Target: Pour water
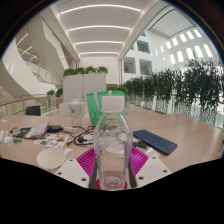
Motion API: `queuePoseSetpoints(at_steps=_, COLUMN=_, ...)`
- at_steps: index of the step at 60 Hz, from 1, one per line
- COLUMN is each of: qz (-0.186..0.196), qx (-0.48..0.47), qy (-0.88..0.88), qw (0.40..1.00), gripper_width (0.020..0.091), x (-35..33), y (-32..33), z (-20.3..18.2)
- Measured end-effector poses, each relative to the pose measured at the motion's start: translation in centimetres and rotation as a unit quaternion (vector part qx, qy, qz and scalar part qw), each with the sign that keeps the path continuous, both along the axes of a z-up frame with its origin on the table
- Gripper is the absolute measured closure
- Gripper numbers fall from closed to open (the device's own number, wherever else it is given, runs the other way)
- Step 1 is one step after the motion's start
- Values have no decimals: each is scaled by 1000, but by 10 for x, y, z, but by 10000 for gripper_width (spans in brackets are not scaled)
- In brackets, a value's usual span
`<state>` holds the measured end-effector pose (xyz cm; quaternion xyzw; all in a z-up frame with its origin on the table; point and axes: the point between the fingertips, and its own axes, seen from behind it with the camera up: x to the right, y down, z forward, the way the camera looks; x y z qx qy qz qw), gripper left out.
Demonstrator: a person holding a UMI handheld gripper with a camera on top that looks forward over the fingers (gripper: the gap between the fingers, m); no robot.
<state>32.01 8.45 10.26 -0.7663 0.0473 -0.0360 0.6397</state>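
One clear water bottle (112,140) is standing upright, the tongs (112,165) pinching it between two pink pads, with one green cup (97,107) waiting behind on the desk (185,132).

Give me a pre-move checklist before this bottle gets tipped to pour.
1. Bottle held: the clear bottle stands upright between the pink pads of the hand-held gripper, which look closed against it: ok.
2. Cap off: a white cap still sits on the bottle's neck: not ok.
3. Receiving vessel in view: a green cup stands just behind the bottle; a white bowl lies nearer, beside the fingers: ok.
4. Cup empty and upright: upright, contents hidden: cannot tell.
5. Spill hazards: a dark phone lies on the table close by: not ok.
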Motion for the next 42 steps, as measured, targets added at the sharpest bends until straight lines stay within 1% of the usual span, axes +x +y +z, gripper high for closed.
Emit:
queuePoseSetpoints(at_steps=11, qz=4, qx=-21, qy=0, qw=1000, gripper_width=638, x=7, y=-5, z=-26)
queuePoseSetpoints(at_steps=12, qz=3, qx=-12, qy=0, qw=1000, gripper_width=639, x=7, y=-4, z=-21)
queuePoseSetpoints(at_steps=14, qz=1, qx=-12, qy=3, qw=1000, gripper_width=634, x=5, y=-5, z=-24)
queuePoseSetpoints(at_steps=15, qz=0, qx=-10, qy=4, qw=1000, gripper_width=642, x=4, y=-5, z=-23)
queuePoseSetpoints(at_steps=16, qz=0, qx=-16, qy=5, qw=1000, gripper_width=642, x=4, y=0, z=-16)
queuePoseSetpoints(at_steps=19, qz=2, qx=-20, qy=1, qw=1000, gripper_width=634, x=8, y=-5, z=-22)
queuePoseSetpoints(at_steps=24, qz=-4, qx=-33, qy=5, qw=999, gripper_width=575, x=10, y=-7, z=-28)
queuePoseSetpoints(at_steps=25, qz=-8, qx=-43, qy=7, qw=999, gripper_width=565, x=-7, y=-3, z=-29)
queuePoseSetpoints(at_steps=26, qz=-10, qx=-55, qy=10, qw=998, gripper_width=544, x=-7, y=-5, z=-33)
queuePoseSetpoints(at_steps=28, qz=-13, qx=-77, qy=17, qw=997, gripper_width=469, x=-8, y=-9, z=-40)
queuePoseSetpoints(at_steps=29, qz=-12, qx=-85, qy=20, qw=996, gripper_width=411, x=-9, y=-10, z=-42)
queuePoseSetpoints(at_steps=30, qz=-9, qx=-91, qy=22, qw=996, gripper_width=345, x=18, y=-18, z=-40)
queuePoseSetpoints(at_steps=31, qz=-12, qx=-94, qy=24, qw=995, gripper_width=283, x=-8, y=-15, z=-42)
queuePoseSetpoints(at_steps=32, qz=-12, qx=-97, qy=25, qw=995, gripper_width=250, x=-8, y=-18, z=-41)
queuePoseSetpoints(at_steps=36, qz=-13, qx=-105, qy=25, qw=994, gripper_width=276, x=-12, y=-32, z=-34)
queuePoseSetpoints(at_steps=42, qz=-16, qx=-116, qy=27, qw=993, gripper_width=272, x=-25, y=-72, z=-21)
